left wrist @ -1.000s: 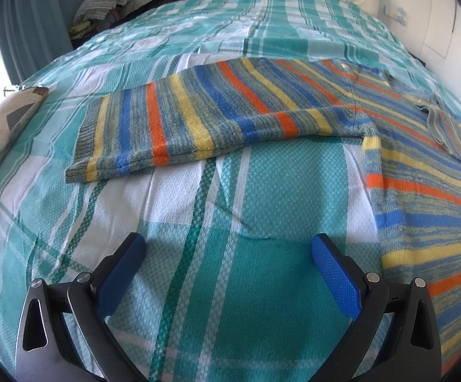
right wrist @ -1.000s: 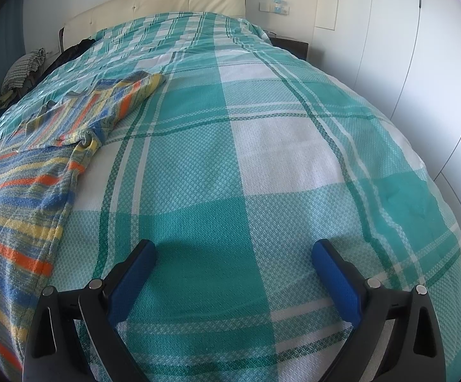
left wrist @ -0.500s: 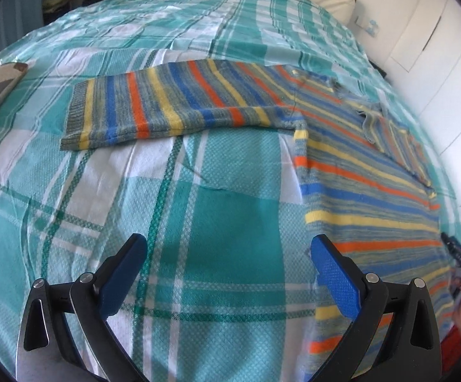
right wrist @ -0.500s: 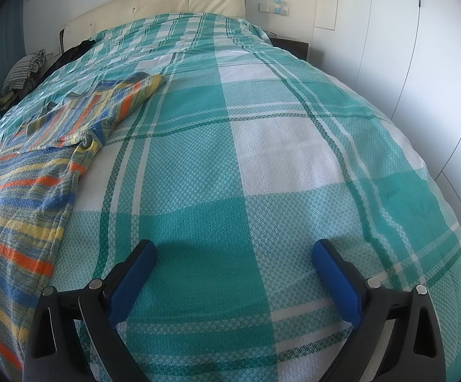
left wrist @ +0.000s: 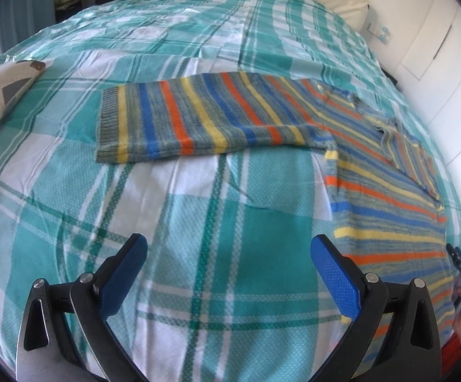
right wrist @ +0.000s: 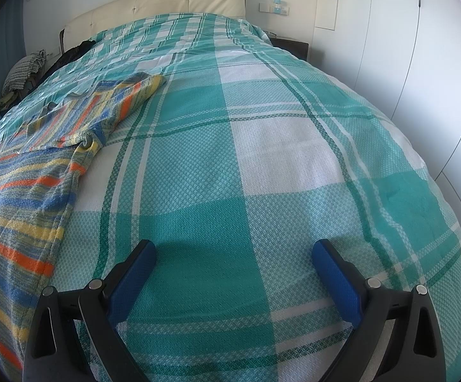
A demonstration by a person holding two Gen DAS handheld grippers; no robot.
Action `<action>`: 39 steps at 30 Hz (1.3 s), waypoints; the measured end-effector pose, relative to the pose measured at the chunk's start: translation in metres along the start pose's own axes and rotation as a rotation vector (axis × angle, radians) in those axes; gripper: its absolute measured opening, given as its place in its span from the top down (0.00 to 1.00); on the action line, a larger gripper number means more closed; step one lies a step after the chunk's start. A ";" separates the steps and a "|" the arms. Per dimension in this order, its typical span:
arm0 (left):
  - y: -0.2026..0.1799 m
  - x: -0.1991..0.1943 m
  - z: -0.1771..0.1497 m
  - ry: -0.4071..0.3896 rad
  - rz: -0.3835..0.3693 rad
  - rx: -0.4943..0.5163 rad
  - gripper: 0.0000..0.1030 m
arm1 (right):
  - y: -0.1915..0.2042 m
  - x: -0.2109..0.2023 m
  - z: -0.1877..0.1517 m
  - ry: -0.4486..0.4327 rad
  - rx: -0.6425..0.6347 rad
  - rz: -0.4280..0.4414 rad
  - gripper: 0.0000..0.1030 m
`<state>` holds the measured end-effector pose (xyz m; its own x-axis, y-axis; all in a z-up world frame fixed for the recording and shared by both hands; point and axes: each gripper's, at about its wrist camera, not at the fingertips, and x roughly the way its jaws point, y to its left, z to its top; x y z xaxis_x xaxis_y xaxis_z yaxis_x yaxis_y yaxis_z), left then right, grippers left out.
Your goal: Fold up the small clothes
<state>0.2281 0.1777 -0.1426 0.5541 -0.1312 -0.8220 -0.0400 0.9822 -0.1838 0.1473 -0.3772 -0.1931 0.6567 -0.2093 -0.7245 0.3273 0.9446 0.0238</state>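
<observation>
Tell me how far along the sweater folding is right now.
Barely started. Done: the sweater lies flat on the bedspread, one sleeve stretched out sideways, the other sleeve also unfolded. In hand: nothing; the left gripper and right gripper are both open over bare bedspread. Left: fold in both sleeves, then fold the body.

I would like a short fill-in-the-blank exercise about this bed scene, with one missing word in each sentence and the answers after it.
1. The striped sweater lies flat on a plaid bedspread of white and ____.
2. The left gripper is ____ and holds nothing.
3. The right gripper hovers over bare bedspread; the sweater lies to its ____ in the right wrist view.
4. The sleeve in the left wrist view is stretched out, not ____.

Answers: green; open; left; folded
</observation>
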 end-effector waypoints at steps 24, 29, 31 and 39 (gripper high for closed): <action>0.102 0.049 0.117 -0.008 0.011 -0.289 0.96 | 0.000 0.000 0.000 -0.001 0.001 0.001 0.05; 0.003 -0.008 0.159 -0.126 -0.124 -0.106 0.96 | 0.000 0.000 0.000 -0.002 0.001 0.001 0.05; -0.058 -0.027 0.172 -0.157 -0.198 0.001 0.96 | 0.000 0.000 0.000 -0.002 0.001 0.001 0.05; -0.260 0.008 0.146 -0.061 -0.362 0.295 0.55 | 0.000 0.000 0.000 -0.002 0.001 0.001 0.05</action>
<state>0.3639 -0.0591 -0.0225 0.5371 -0.4727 -0.6986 0.3982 0.8722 -0.2841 0.1474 -0.3770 -0.1932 0.6584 -0.2086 -0.7232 0.3272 0.9446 0.0254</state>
